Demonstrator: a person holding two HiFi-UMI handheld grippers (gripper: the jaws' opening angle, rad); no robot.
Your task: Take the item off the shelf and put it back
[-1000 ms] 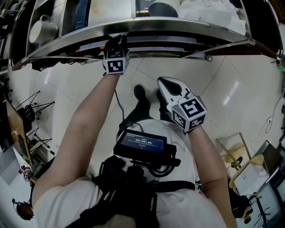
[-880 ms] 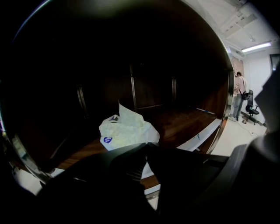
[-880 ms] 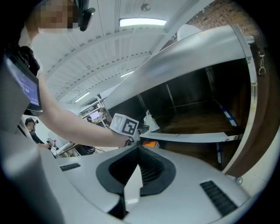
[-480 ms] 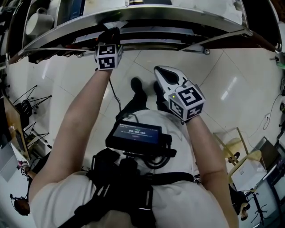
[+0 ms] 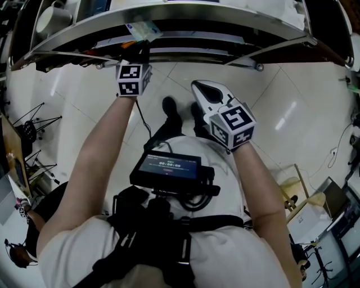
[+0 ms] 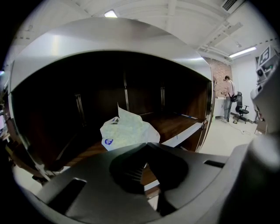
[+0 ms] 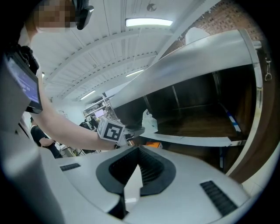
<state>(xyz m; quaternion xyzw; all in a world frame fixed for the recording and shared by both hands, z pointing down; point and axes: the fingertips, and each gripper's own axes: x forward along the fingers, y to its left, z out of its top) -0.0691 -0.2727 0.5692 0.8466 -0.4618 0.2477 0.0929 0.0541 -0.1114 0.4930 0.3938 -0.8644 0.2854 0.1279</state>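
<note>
A crumpled pale packet [image 6: 127, 130] with a small blue mark stands up from the tips of my black left gripper [image 6: 145, 145]. Its jaws have just closed on the packet and are shut on it. In the head view the left gripper [image 5: 136, 53] is at the lip of the steel shelf unit [image 5: 225, 19], and the packet [image 5: 143, 31] pokes out over the edge. The dark wooden shelf board [image 6: 175, 122] lies behind it. My white right gripper [image 5: 199, 85] hangs lower, away from the shelf. It is shut with nothing in it [image 7: 139, 149]. From there the left gripper [image 7: 133, 130] and the packet [image 7: 151, 122] show.
A white mug [image 5: 53, 14] and other items sit on the upper shelf level. A screen unit [image 5: 166, 166] is strapped to the person's chest. Black tripod stands [image 5: 34, 126] are on the tiled floor at left. A person [image 6: 228, 94] stands far off by a chair.
The left gripper has drawn back and up from under the shelf lip. The packet, hidden before, now shows at the edge above it. The right gripper has kept still.
</note>
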